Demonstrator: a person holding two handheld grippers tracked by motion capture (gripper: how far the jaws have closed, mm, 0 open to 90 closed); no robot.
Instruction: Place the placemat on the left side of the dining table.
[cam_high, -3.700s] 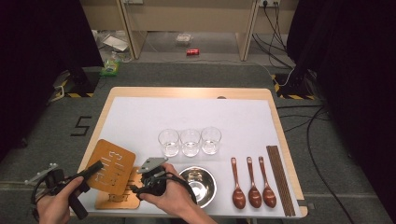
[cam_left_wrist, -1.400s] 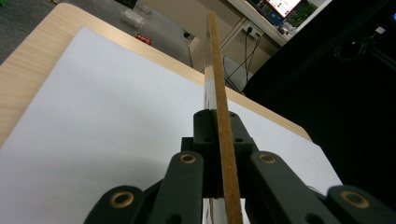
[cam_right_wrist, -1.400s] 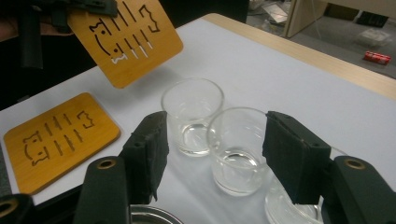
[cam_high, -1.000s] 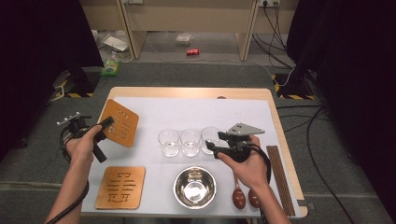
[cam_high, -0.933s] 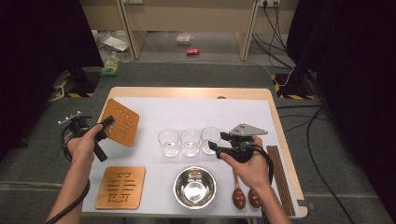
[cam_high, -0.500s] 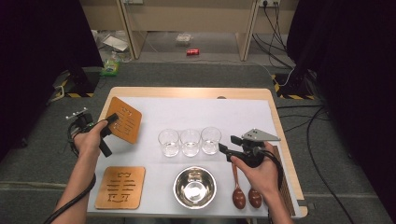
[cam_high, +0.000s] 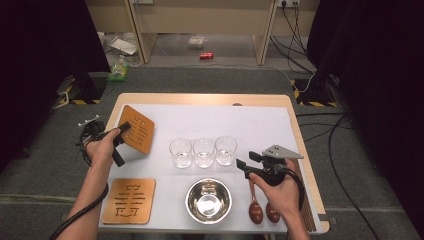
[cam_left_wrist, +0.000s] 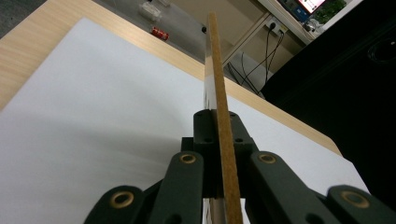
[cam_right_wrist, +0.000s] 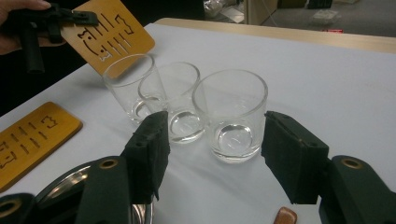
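A brown wooden coaster (cam_high: 137, 128) with cut-out slots hangs tilted over the left part of the white mat, and my left gripper (cam_high: 120, 131) is shut on its near corner. In the left gripper view the coaster (cam_left_wrist: 215, 70) stands edge-on between the closed jaws of the left gripper (cam_left_wrist: 218, 135). My right gripper (cam_high: 243, 168) stands open just right of the three clear glasses (cam_high: 203, 151). In the right gripper view the nearest glass (cam_right_wrist: 231, 112) lies ahead of the spread jaws of the right gripper (cam_right_wrist: 217, 142), not between them.
A second coaster (cam_high: 129, 200) lies flat at the near left. A steel bowl (cam_high: 190, 201) sits near the front edge, with brown wooden spoons (cam_high: 255, 211) to its right under my right hand. Dark chopsticks (cam_high: 309, 220) lie along the right edge.
Since the oldest frame the left gripper has carried the coaster from the near left up to the far left. Over the last second it drifted right; the right gripper moved right and nearer.
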